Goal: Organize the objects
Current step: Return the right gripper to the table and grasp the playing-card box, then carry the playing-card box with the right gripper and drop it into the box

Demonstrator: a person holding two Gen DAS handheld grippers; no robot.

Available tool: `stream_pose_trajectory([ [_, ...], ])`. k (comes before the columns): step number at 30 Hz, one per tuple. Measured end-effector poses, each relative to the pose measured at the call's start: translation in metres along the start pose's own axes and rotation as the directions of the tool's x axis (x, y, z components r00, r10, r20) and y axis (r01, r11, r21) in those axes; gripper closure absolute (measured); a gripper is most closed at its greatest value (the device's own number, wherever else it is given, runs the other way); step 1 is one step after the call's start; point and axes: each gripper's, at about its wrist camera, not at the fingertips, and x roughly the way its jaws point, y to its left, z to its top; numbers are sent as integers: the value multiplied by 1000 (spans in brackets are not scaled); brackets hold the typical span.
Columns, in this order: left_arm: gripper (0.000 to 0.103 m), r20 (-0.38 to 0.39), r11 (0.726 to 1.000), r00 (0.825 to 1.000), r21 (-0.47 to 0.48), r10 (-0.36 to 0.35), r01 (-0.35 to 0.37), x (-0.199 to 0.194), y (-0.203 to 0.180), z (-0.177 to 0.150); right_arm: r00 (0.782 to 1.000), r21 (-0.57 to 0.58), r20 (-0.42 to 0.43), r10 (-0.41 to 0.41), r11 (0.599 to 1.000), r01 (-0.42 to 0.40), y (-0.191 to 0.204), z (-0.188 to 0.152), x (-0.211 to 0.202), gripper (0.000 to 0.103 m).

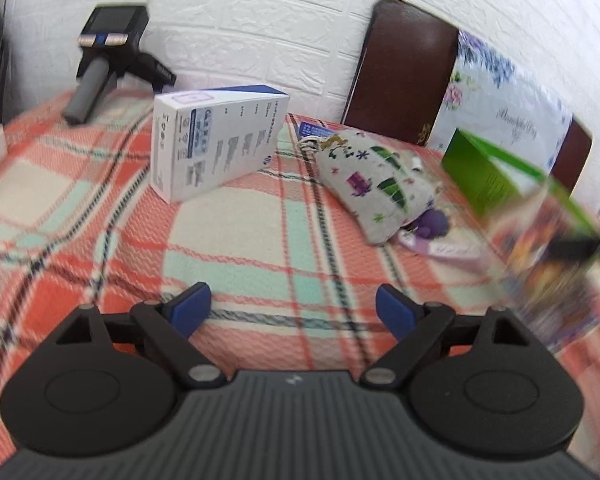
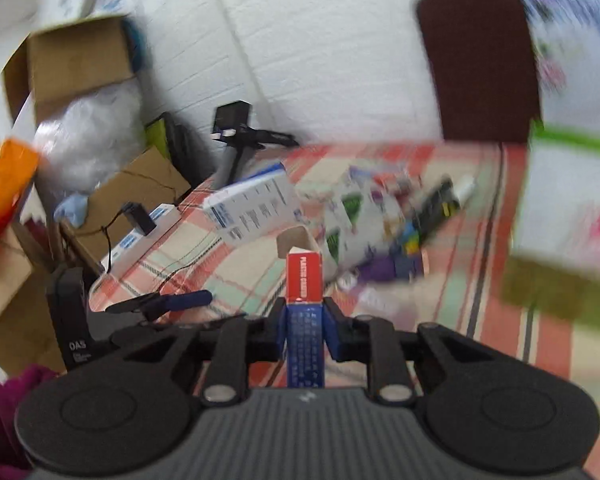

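Note:
In the right wrist view my right gripper (image 2: 304,320) is shut on a small red and blue carton (image 2: 303,280). The carton stands upright between the blue pads, its top flap open. It is held above the plaid cloth (image 2: 439,308). In the left wrist view my left gripper (image 1: 292,312) is open over the plaid cloth (image 1: 236,232) with nothing between its fingers. A white box (image 1: 216,140) lies ahead of it to the left. A patterned drawstring pouch (image 1: 379,184) lies ahead to the right, with purple items (image 1: 431,224) beside it. A blurred shape at the right edge hides part of a green box (image 1: 487,172).
A black handled device (image 1: 112,52) stands at the far left by the white brick wall. A dark brown chair back (image 1: 403,68) rises behind the pouch. Cardboard boxes (image 2: 80,64) and a plastic bag are piled left of the surface. The left gripper's finger (image 2: 188,300) shows low left.

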Motion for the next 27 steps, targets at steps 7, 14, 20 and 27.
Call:
stream_pose_trajectory([
  [7, 14, -98, 973, 970, -88, -221, 212, -5, -34, 11, 974, 15, 76, -215, 977, 215, -10, -55, -14, 46],
  [14, 18, -246, 949, 917, -95, -314, 300, 32, -93, 20, 948, -181, 140, -284, 935, 307, 23, -80, -10, 19],
  [20, 57, -313, 961, 909, -58, -276, 272, 54, -122, 3, 947, -122, 135, -293, 943, 309, 8, -83, 12, 42],
  [27, 65, -224, 930, 905, -17, -361, 367, 29, -153, 44, 876, -133, 361, -319, 912, 388, 10, -76, -30, 43],
])
